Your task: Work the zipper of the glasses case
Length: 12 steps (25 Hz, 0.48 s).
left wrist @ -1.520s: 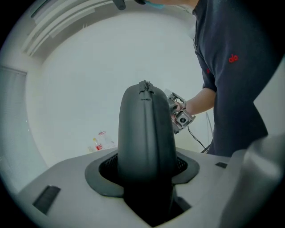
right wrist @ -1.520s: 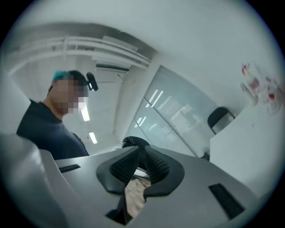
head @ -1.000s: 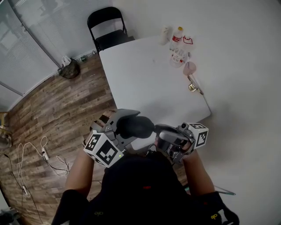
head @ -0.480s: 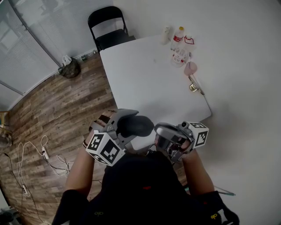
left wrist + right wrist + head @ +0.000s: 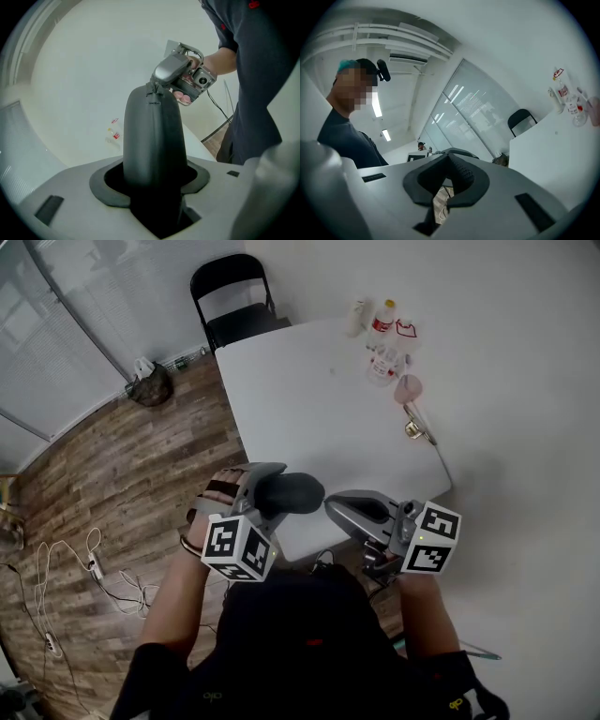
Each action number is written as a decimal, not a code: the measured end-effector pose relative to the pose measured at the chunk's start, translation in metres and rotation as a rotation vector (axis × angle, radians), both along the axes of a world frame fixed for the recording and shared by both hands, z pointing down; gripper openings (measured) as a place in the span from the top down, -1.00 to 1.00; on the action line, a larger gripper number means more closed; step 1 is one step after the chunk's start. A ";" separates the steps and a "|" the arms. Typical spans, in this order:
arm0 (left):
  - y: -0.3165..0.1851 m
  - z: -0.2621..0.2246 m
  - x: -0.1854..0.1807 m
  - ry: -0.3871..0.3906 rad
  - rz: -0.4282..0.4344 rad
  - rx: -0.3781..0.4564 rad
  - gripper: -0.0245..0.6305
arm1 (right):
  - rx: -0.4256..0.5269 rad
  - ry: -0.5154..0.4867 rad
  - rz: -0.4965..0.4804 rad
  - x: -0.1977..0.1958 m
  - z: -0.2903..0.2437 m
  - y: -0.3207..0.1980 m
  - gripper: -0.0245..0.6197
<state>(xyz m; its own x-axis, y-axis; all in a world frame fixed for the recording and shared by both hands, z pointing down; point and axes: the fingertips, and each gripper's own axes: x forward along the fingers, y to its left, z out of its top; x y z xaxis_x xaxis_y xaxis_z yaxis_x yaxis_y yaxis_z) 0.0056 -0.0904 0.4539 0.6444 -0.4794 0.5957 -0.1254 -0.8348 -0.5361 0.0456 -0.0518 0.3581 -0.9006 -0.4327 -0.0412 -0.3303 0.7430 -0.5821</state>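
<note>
Left tool (image 5: 268,493) clamps glasses case (image 5: 296,492) above table (image 5: 309,409), bottles (image 5: 380,322) beyond.

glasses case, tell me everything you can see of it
The glasses case is a dark, matte, rounded oblong shell, held in the air. The left gripper clamps one end between its jaws. At the far end, where a small zipper pull shows, the right gripper, jaws just closed, meets it.

No readable text, red bottle labels (image 5: 379,322) too small
</note>
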 end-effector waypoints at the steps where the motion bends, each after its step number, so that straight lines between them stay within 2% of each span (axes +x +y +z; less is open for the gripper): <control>1: -0.001 0.002 -0.001 -0.008 -0.008 -0.002 0.11 | 0.005 0.018 0.001 -0.003 0.000 0.000 0.86; 8: -0.011 0.019 -0.004 -0.091 -0.063 -0.023 0.11 | 0.015 0.126 0.026 -0.019 0.013 -0.004 0.86; 12: -0.009 0.026 -0.005 -0.106 -0.073 -0.041 0.11 | 0.017 0.159 0.037 -0.029 0.020 -0.002 0.86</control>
<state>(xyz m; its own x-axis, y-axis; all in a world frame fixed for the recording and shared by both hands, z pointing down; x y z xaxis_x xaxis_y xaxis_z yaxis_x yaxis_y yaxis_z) 0.0003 -0.0994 0.4795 0.5412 -0.4969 0.6784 -0.1316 -0.8468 -0.5153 0.0166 -0.0543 0.3779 -0.8796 -0.4665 0.0928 -0.4448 0.7376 -0.5080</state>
